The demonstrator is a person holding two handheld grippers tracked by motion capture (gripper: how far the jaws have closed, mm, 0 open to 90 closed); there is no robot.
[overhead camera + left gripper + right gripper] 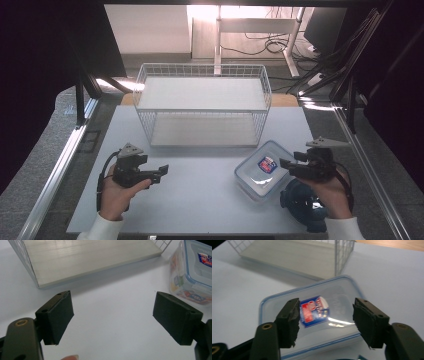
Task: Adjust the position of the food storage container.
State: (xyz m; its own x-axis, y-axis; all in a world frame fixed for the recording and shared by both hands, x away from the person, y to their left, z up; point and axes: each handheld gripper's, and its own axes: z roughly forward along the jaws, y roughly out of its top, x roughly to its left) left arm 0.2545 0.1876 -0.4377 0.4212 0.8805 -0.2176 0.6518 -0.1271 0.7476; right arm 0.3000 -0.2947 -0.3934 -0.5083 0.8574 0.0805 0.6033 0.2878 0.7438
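Note:
A clear plastic food box [261, 172] with a blue-rimmed lid and a red and blue label lies on the white table, right of centre. My right gripper [286, 164] hovers over its right edge, open and empty; in the right gripper view [325, 321] the lid [317, 315] sits just beyond the jaws. At the left my left gripper [162, 172] is held above bare table, open and empty, pointing right. The left gripper view [112, 315] shows the box [193, 272] at the far right edge.
A white wire shelf rack [202, 105] with two pale boards stands at the back middle of the table [200, 200]. A dark blue object [300, 202] lies under the right hand near the front edge. Metal rails run along both sides.

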